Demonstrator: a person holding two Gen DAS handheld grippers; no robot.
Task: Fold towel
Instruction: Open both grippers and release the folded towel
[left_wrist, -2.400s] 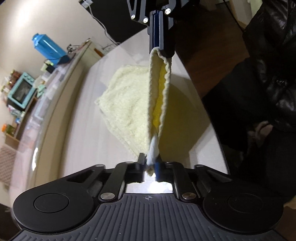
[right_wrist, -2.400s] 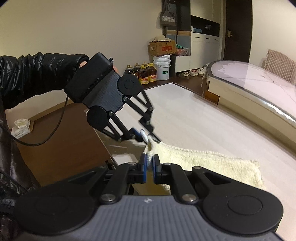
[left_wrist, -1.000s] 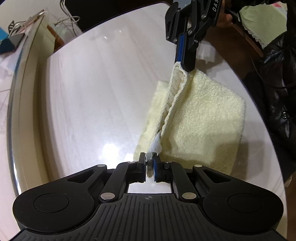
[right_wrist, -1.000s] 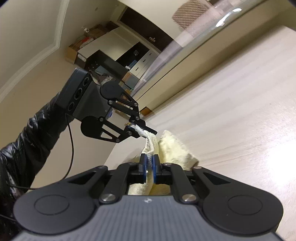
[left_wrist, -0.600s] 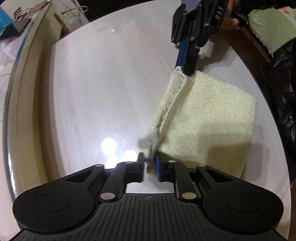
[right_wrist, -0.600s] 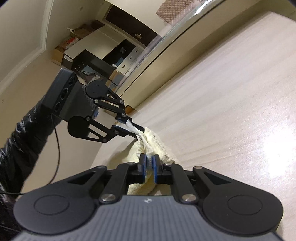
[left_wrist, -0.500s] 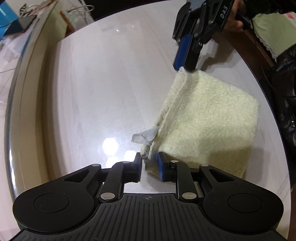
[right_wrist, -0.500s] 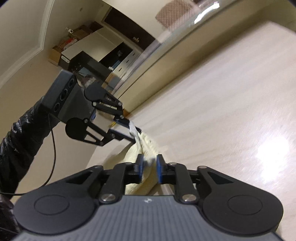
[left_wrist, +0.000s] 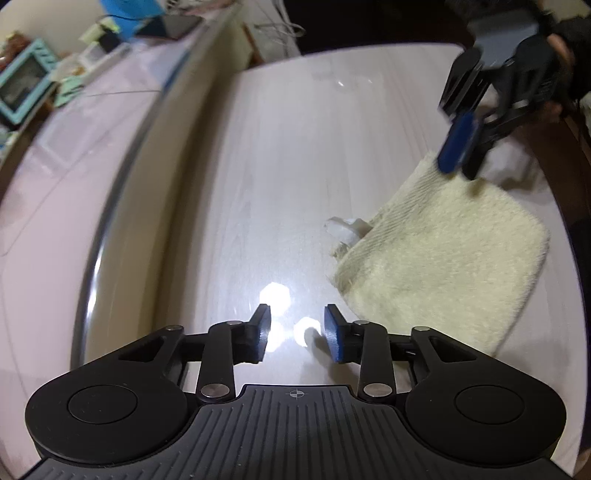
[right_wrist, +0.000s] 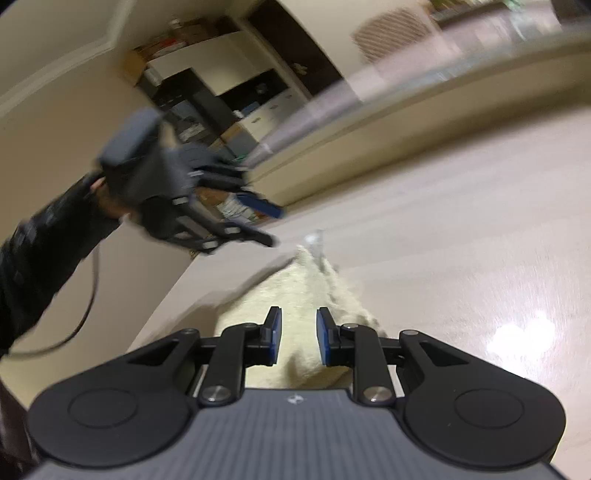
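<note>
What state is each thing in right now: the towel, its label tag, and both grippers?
Pale yellow terry towel: folded, lying flat on the table, held by neither gripper.
Small white label tag: sticking out from the towel's corner onto the glossy pale wood table.
Left gripper: jaws open, empty, over bare table beside the towel.
Right gripper: jaws open, empty, above the towel.
</note>
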